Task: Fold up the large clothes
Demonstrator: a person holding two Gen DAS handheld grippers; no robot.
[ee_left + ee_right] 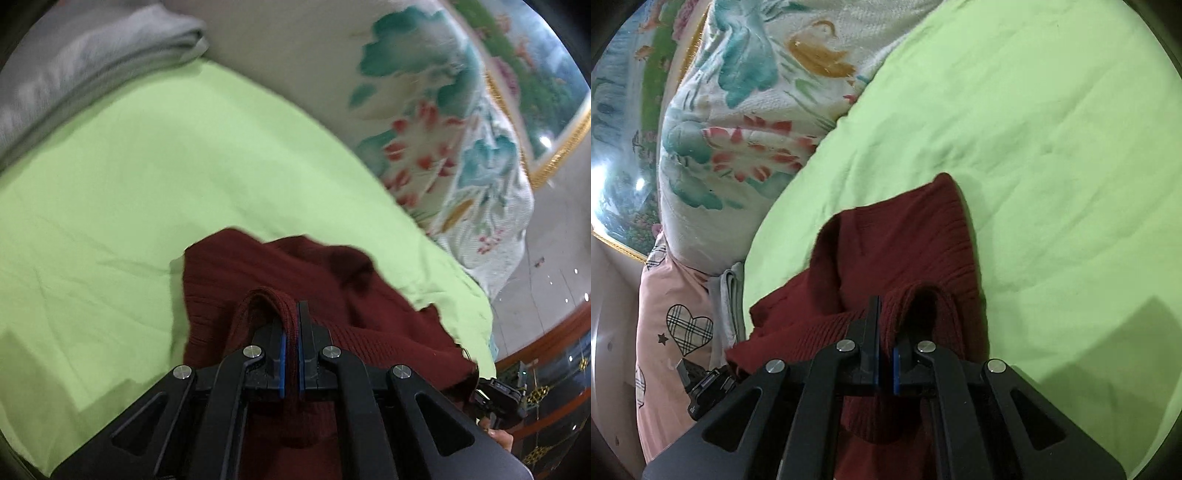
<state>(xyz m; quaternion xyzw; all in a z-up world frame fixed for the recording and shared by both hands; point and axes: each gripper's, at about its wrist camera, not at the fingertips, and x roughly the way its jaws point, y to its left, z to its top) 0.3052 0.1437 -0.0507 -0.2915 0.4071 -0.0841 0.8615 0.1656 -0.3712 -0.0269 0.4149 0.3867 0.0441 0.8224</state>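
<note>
Sweater (325, 280), dark red ribbed knit, is seen bunched near the edge of a bed covered by a green sheet (147, 192); part of it lies on the sheet and part is lifted in both grippers. Beyond the sheet, a floral quilt (436, 140) is heaped along one side, and a grey folded cloth (74, 62) lies at the far corner. A pink pillow with plaid hearts (676, 325) is noted beside the quilt in the right wrist view.

Left gripper (291, 332): closed on a rolled ribbed edge of the sweater, fabric pinched between the blue pads. Right gripper (886, 332): likewise clamped on a ribbed fold, with a loop of knit standing up just beside it.

Step in hand, as judged: the garment is held by two edge points and not yet spread; no tidy fold is visible. The next move is judged to call for the two held points being drawn apart and the sweater laid flat on the open sheet, so that creases are shaken out before a fold is made.
</note>
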